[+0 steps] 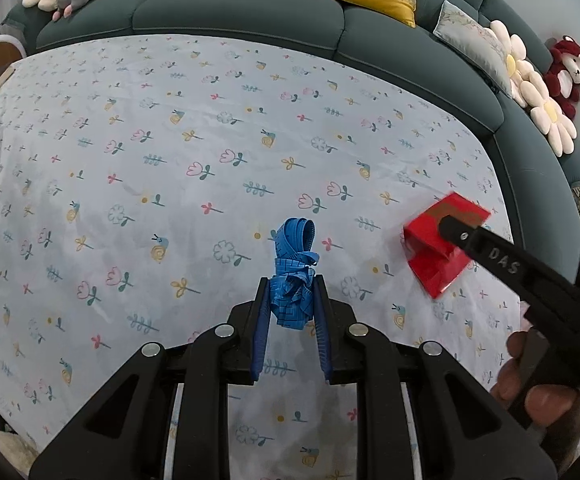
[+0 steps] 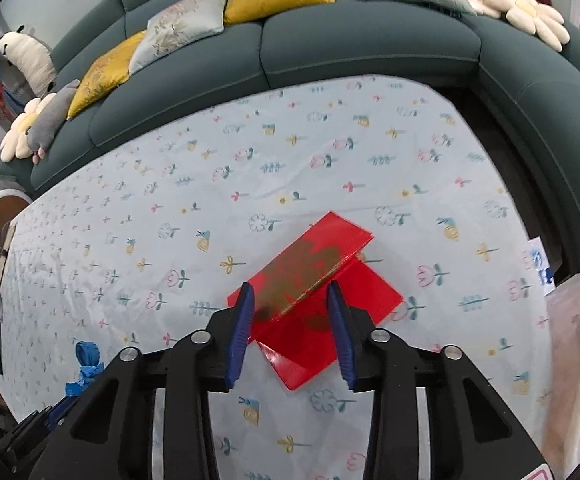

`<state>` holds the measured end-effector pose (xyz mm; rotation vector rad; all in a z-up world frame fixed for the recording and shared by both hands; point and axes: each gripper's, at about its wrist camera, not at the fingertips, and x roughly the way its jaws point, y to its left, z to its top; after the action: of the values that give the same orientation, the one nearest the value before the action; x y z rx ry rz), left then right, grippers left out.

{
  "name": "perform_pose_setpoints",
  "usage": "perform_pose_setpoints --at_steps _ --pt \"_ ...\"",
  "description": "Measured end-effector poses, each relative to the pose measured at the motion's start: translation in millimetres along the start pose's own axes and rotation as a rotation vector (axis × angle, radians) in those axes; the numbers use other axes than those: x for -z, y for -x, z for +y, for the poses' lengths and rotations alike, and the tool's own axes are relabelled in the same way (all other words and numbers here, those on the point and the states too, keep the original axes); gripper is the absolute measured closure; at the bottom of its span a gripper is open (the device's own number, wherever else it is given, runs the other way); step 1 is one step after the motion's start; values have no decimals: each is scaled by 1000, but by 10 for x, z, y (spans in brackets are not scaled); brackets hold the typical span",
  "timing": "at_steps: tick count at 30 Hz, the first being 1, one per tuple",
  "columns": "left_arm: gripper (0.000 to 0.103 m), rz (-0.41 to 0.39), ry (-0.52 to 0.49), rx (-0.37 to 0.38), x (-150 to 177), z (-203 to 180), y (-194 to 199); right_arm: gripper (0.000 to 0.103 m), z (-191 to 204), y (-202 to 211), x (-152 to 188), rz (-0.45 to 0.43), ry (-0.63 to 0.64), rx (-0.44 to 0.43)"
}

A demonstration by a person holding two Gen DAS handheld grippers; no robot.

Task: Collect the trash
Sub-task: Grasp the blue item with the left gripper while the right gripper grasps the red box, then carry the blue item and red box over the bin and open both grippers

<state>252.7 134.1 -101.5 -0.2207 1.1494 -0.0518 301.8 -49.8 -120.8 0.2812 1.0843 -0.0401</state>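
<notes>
Here, the two wrist views are read together:

- Left gripper (image 1: pixel 291 280): we see its blue pads clamped on a crumpled blue tape bundle (image 1: pixel 295 240). The bundle stands up out of the jaws, clear of the flowered tablecloth (image 1: pixel 170 140).
- Right gripper (image 2: pixel 290 286): its jaws are narrowed around a red folded packet (image 2: pixel 321 248) lying on the cloth. One pad meets the raised flap's left corner and the other meets the fold line, so we judge the flap pinched. The contact itself is hard to confirm.
- Key relation: the packet lies directly under and ahead of the right gripper's fingertips. Its long axis runs obliquely, from the gripper's near left to its far right. The jaws therefore cross the flap at a slant rather than squarely, and we judge that the lower leaf may sag or swing on lifting.
- Nearer hand: the right one is at the packet. From the left gripper, already full, the packet lies well off to the right and slightly ahead.
- Destination: a pale translucent bag (image 2: pixel 577 320) shows at the right gripper's right side, just beyond the table edge. We take it, tentatively, for the place where the trash goes.
- Background: a dark green sofa (image 2: pixel 369 48) curves along the far side, ahead of both grippers.
</notes>
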Motion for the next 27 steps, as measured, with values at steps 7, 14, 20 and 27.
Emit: perform_pose_setpoints --at_steps 7,14,20,27 --pt "83 5 -14 6 31 -87 3 98 17 -23 31 6 8 -36" --pt "83 -18 -50 31 112 -415 220 99 -115 436 112 -56 19 -63" --pt "83 -52 -112 67 267 -882 514 99 -422 919 189 -115 -8 -72" --pt "83 -72 -203 115 577 -1497 822 99 -1027 1564 412 -190 -48 -33"
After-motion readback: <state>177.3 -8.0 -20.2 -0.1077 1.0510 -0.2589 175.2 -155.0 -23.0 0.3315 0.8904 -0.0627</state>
